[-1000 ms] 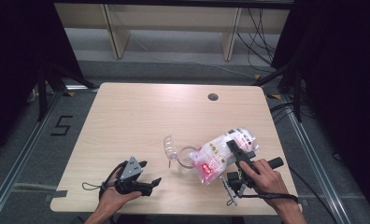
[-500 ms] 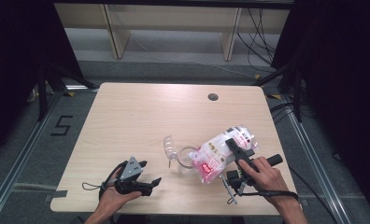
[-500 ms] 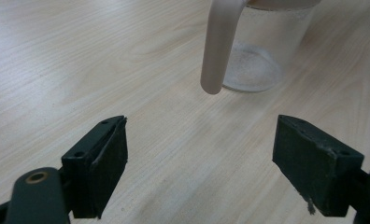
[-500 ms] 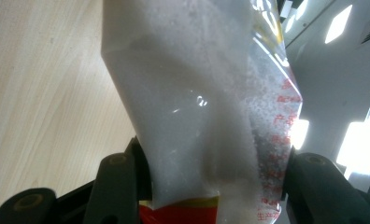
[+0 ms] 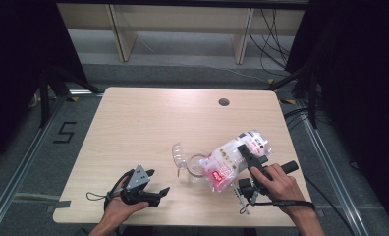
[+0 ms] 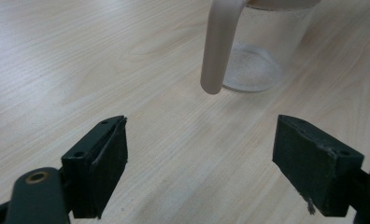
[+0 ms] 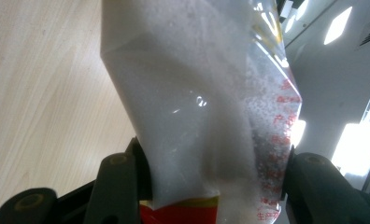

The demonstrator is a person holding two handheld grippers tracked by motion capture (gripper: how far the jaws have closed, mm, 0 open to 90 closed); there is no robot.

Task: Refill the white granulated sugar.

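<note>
Right tool clamped on a crinkly clear bag of white granules with red print, lower right of centre in the high view; the bag lies tilted, its lower end over the clear, round jug with a smooth curved handle, hand gripping from the bottom right. Left tool jaws wide apart, nothing between them, resting low at the lower left with hand under it, pointed toward the jug. Pale wood-grain bench is bare across the upper half with a round hole near the far edge; the right hand sits close to the near-right edge.
</note>
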